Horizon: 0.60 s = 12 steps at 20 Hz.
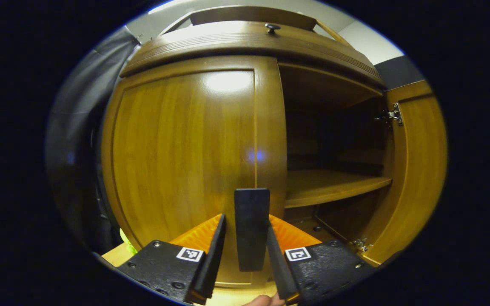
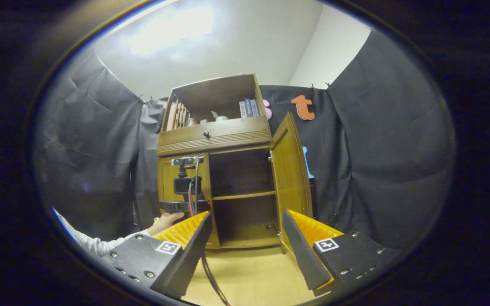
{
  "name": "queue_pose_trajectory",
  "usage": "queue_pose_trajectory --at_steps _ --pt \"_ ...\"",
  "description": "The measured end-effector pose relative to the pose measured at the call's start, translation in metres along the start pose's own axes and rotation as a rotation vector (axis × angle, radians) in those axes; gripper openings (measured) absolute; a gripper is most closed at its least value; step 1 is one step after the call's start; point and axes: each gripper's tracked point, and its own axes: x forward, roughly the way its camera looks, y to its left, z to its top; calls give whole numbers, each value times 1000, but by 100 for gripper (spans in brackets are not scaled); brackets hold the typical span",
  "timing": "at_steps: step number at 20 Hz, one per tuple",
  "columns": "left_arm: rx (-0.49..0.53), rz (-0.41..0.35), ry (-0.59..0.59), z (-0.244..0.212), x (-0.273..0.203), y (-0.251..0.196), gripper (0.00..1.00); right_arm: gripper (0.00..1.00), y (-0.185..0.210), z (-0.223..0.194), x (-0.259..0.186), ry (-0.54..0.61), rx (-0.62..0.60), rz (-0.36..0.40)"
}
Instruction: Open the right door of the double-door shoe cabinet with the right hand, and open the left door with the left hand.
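One shoe cabinet (image 2: pixel 228 187) stands against the booth wall, and everything else is counted from it. It has two doors: one left door (image 1: pixel 185 157), closed, and one right door (image 2: pixel 289 165), swung open. On the left door's free edge sits one dark handle (image 1: pixel 251 227). Inside the cabinet is one shelf (image 1: pixel 334 185), which makes two compartments, one above it and one below. Two metal hinges show on the right door, an upper hinge (image 1: pixel 394 114) and a lower hinge (image 1: pixel 360 244). Above the doors is one drawer with one round knob (image 1: pixel 272 28). On top of the cabinet is one open cubby (image 2: pixel 215 104).
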Motion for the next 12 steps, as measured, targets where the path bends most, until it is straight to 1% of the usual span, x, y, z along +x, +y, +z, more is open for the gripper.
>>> queue_pose_trajectory --at_steps 1,2,4,5,8,11,12 --pt "51 12 36 -5 -1 0 43 94 1 0 -4 -5 -4 -1" --pt "89 20 41 -6 0 2 34 94 4 2 -8 -5 -7 1" --pt "96 26 52 -4 2 1 36 94 11 6 -11 -3 -8 6" --pt "73 19 56 -4 1 2 36 94 14 10 -13 -9 -10 14" --pt "15 -38 85 -10 -1 0 35 94 25 18 -16 -14 -28 34" --pt "16 -70 111 -13 -10 0 32 94 32 24 -19 -22 -48 39" --pt "14 -76 113 -12 -11 -1 33 94 35 26 -20 -27 -47 43"
